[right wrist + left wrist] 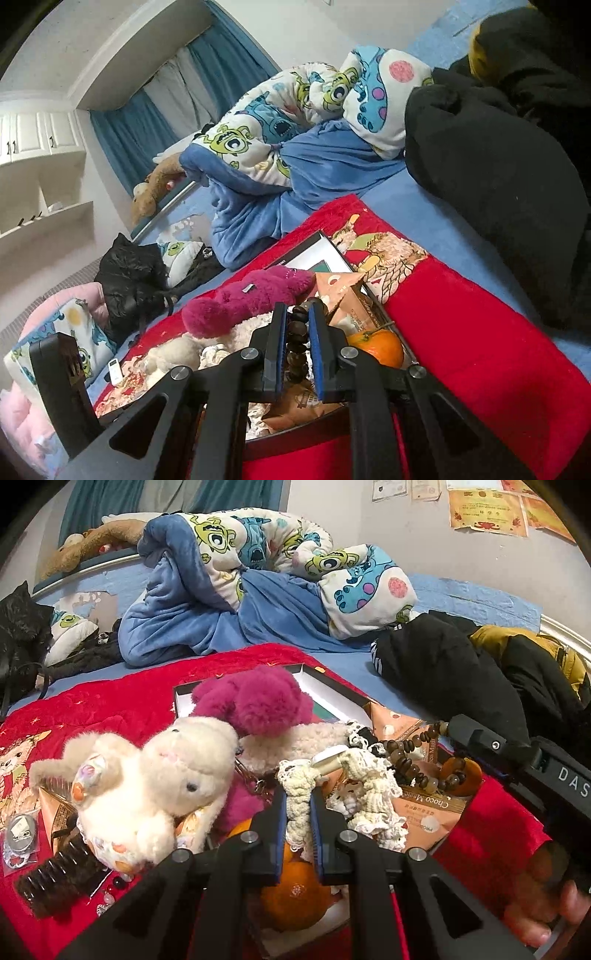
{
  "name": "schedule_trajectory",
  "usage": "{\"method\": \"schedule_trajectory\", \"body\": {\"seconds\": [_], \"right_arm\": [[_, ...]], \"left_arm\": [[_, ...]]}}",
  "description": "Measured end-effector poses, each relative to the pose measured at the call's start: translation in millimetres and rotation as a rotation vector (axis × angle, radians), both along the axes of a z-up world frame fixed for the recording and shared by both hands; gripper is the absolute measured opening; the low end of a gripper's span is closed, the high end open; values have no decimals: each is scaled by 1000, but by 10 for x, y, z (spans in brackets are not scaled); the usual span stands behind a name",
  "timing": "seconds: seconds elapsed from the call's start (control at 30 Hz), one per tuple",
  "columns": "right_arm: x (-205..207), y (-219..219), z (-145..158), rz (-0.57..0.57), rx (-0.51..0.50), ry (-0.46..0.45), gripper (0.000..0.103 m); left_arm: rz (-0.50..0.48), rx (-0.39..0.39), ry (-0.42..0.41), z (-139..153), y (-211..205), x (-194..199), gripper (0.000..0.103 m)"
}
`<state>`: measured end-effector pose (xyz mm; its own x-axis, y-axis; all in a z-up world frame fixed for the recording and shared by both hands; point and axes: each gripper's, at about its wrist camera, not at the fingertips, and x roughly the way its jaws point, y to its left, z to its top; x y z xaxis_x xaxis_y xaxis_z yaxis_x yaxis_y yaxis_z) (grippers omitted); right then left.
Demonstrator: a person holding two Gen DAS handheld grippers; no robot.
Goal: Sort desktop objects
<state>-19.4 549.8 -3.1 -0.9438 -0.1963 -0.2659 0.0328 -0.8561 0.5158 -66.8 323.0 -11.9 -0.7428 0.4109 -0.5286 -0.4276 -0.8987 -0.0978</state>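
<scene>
In the left wrist view my left gripper (298, 797) is shut on a cream crocheted lace piece (369, 786) that drapes over the pile. Under it lies an orange (291, 893). My right gripper (448, 728) comes in from the right with a string of brown wooden beads (406, 762) hanging from its tip. In the right wrist view the right gripper (297, 310) is shut on that bead string (295, 343), above an open black box (314, 254) packed with things. A white plush rabbit (147, 786) and a magenta plush (255, 701) lie on the pile.
Everything rests on a red blanket (480, 350) spread on a blue bed. Peach snack packets (424, 805), a brown toothed hair clip (59, 875) and a small bagged tin (22, 830) lie around. Black clothing (461, 672) is heaped right; a cartoon duvet (258, 554) behind.
</scene>
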Motion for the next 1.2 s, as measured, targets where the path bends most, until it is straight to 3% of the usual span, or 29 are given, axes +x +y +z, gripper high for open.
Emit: {"method": "schedule_trajectory", "body": {"seconds": [0.07,0.13,0.2,0.27,0.3,0.33,0.37,0.4,0.47,0.7,1.2], "right_arm": [[10,-17,9,-2,10,6,15],[28,-24,20,-16,19,9,29],[48,-18,33,-30,23,16,34],[67,-10,41,-46,24,21,39],[78,5,43,-63,22,23,59],[89,15,42,-83,21,23,90],[109,35,40,-103,17,29,103],[156,83,42,-135,-1,51,103],[213,156,38,-167,-35,81,103],[229,416,-77,-212,-175,76,103],[278,305,-52,-172,-152,120,103]], "left_arm": [[0,5,7,12,-4,12,12],[4,13,19,28,-25,33,12],[12,25,29,37,-59,58,20],[26,34,39,54,-92,77,40],[36,38,45,59,-110,89,46],[42,45,51,66,-130,101,57],[42,53,57,74,-149,118,69],[38,61,64,83,-160,139,76],[44,64,80,103,-169,167,103],[45,69,81,131,-186,173,103],[22,67,77,134,-149,158,103]]}}
